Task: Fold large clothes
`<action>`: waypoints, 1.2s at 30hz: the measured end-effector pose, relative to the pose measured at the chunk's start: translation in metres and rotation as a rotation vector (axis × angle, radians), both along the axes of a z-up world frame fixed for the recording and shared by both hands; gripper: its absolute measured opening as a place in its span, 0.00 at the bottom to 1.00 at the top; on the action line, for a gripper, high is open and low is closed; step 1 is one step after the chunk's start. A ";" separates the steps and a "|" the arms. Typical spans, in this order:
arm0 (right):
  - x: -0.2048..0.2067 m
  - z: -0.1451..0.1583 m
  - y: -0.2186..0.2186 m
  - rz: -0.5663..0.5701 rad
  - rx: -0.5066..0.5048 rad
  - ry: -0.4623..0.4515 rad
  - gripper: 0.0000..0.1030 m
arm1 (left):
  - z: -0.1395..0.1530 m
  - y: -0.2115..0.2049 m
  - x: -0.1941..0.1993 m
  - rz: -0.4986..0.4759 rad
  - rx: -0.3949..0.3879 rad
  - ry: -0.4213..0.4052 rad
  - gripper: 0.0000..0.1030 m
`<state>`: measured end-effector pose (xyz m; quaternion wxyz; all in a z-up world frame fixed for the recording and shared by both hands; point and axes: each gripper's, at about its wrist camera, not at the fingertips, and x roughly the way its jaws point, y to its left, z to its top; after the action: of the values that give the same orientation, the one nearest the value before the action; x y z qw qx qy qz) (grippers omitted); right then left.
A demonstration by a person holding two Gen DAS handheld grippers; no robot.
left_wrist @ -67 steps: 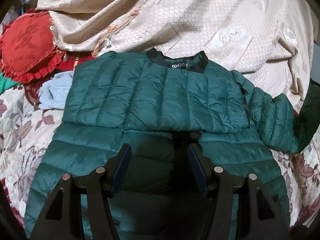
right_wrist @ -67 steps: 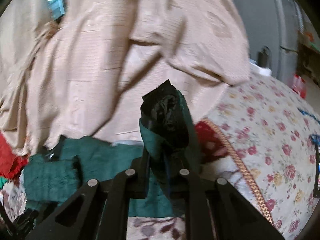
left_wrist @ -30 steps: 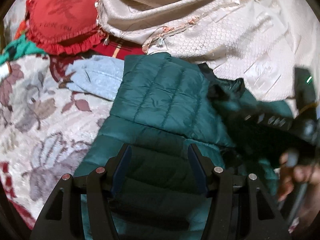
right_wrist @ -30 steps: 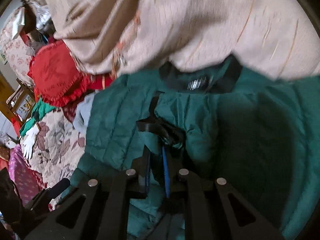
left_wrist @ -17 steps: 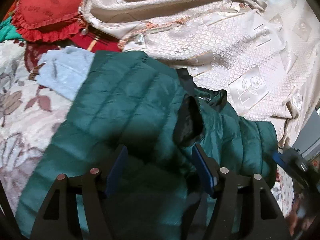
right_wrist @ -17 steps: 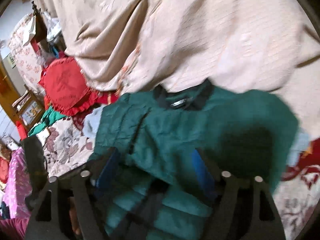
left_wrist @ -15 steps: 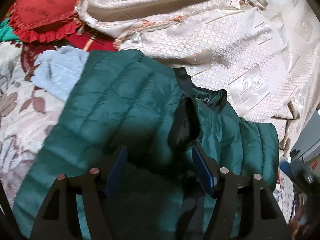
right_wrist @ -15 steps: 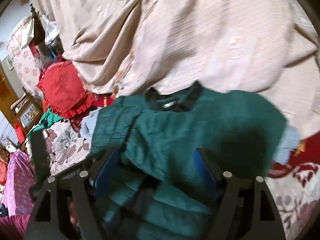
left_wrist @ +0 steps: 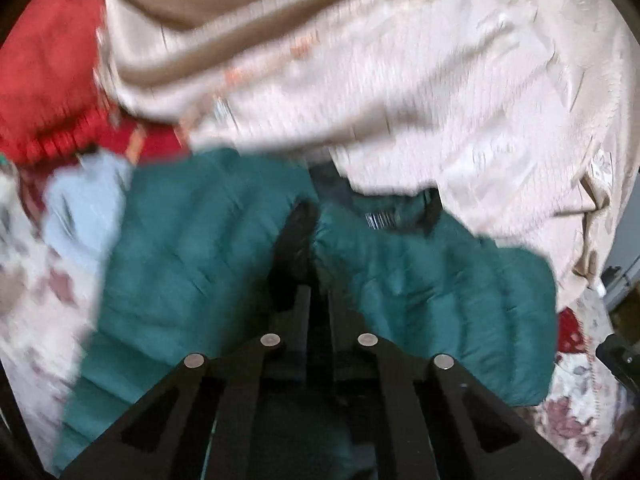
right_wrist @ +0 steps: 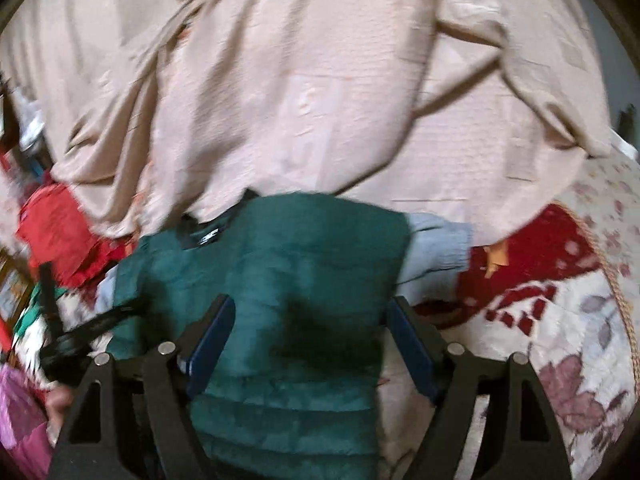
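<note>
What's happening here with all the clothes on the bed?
A person with a hand-held gripper in each hand is folding a green jacket on a flowered bedspread. The left gripper is closed on a dark bit of the jacket near its middle, probably a sleeve cuff. The right gripper is open and hangs over the jacket without holding anything. A beige cloth is heaped behind, a red cushion lies to one side, and a pale blue garment peeks out from under the jacket.

Both views motion-blurred; jacket (left_wrist: pixel 200 248) hem cut off at bottom edge; collar label (left_wrist: pixel 380 220) unreadable.
</note>
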<state>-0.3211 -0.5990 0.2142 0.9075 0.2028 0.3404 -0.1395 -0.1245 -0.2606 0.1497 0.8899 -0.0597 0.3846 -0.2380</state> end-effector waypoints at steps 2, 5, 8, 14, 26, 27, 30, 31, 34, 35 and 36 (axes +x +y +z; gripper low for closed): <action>0.007 -0.003 -0.002 -0.008 0.018 -0.003 0.79 | 0.012 0.014 0.005 0.028 0.015 -0.047 0.00; 0.030 -0.007 0.012 0.040 0.014 0.013 0.79 | 0.014 0.036 0.017 0.065 0.034 -0.045 0.00; 0.062 -0.022 0.038 0.128 -0.004 0.043 0.79 | 0.002 0.057 0.025 0.112 0.074 -0.035 0.00; 0.124 -0.073 0.066 0.178 -0.049 0.165 0.71 | -0.031 0.082 0.043 0.174 0.114 0.040 0.00; 0.127 -0.078 0.066 0.172 -0.052 0.156 0.71 | 0.000 0.076 0.019 0.112 -0.020 0.019 0.25; 0.121 -0.071 0.066 0.171 -0.072 0.143 0.71 | 0.002 0.069 0.017 0.092 -0.010 0.006 0.25; 0.112 -0.058 0.061 0.154 -0.143 0.135 0.71 | -0.004 0.050 0.015 0.056 0.031 -0.008 0.25; 0.112 -0.056 0.058 0.150 -0.153 0.137 0.71 | -0.008 0.044 0.016 0.043 0.048 -0.007 0.25; 0.114 -0.058 0.047 0.135 -0.157 0.150 0.71 | -0.027 0.027 0.022 0.033 0.127 -0.002 0.25; 0.117 -0.061 0.043 0.129 -0.162 0.159 0.71 | -0.034 0.024 0.024 0.038 0.158 -0.001 0.25; 0.120 -0.065 0.040 0.123 -0.166 0.167 0.71 | -0.042 0.020 0.029 0.042 0.195 0.007 0.25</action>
<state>-0.2009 -0.5588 0.1494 0.8965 0.0933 0.4139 -0.1276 -0.0951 -0.2409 0.1074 0.8950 0.0185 0.4077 -0.1802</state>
